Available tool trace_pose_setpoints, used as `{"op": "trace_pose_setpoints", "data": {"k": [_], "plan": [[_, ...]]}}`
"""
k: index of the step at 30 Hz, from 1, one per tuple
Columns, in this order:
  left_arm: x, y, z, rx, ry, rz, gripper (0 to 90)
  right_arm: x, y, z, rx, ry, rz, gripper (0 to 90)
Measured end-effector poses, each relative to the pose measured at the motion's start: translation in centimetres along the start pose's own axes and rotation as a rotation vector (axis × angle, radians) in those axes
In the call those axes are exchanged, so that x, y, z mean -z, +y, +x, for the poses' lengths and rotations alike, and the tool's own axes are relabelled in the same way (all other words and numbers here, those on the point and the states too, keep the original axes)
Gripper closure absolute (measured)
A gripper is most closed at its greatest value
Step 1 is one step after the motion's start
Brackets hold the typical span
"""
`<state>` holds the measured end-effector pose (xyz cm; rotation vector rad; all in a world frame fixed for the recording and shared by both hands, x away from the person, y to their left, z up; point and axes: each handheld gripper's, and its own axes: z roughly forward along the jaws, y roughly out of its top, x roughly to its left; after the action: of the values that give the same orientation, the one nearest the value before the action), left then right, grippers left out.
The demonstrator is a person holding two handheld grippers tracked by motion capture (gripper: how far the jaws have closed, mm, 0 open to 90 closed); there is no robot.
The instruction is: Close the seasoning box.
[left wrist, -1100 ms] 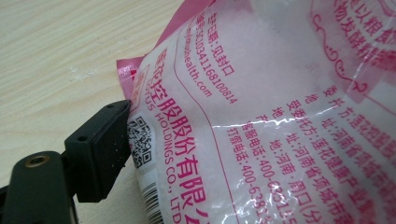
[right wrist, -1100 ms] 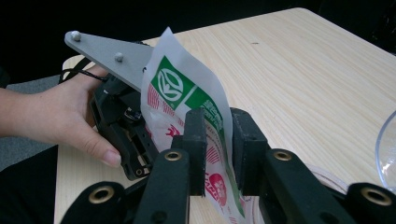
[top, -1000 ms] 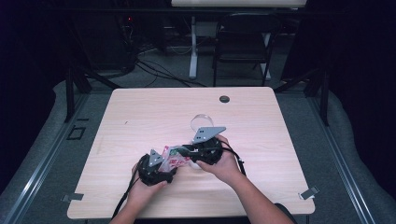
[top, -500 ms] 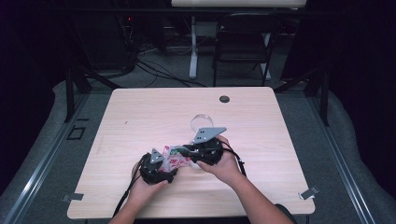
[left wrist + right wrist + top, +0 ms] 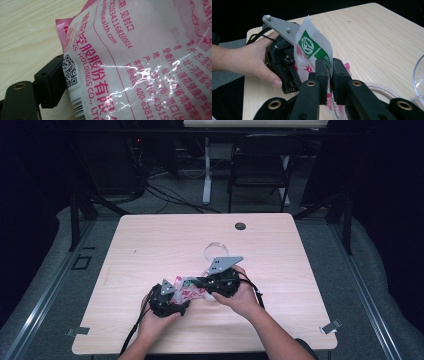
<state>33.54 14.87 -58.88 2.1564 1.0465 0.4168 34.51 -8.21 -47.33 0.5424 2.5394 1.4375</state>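
Note:
A plastic packet (image 5: 187,288), white with red and pink print and a green logo, hangs between the two grippers near the table's front middle. My left gripper (image 5: 172,296) holds its left end. In the left gripper view the packet (image 5: 140,57) lies across the jaws, one black finger (image 5: 50,82) presses its side, and the other finger is hidden behind it. My right gripper (image 5: 328,65) is shut on the packet's upper edge (image 5: 312,47), just under the green logo. The other hand and its gripper (image 5: 282,65) are right behind the packet.
A clear glass bowl (image 5: 215,251) stands just beyond the right gripper; its rim (image 5: 420,75) is at the right edge of the right gripper view. A small black round cap (image 5: 240,226) lies near the table's far edge. A chair (image 5: 260,165) stands beyond the table.

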Motion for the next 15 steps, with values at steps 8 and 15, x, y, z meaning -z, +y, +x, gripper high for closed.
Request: {"op": "trace_pose_setpoints", "data": {"k": [8, 15], "plan": [[0.09, -0.07, -0.25, 0.010, 0.012, 0.004, 16.4, 0.10, -0.08, -0.15, -0.003, 0.000, 0.006, 85.0], [0.20, -0.15, -0.51, 0.011, 0.020, -0.010, 23.0, 0.16, -0.10, -0.24, -0.004, -0.008, 0.005, 84.0]]}}
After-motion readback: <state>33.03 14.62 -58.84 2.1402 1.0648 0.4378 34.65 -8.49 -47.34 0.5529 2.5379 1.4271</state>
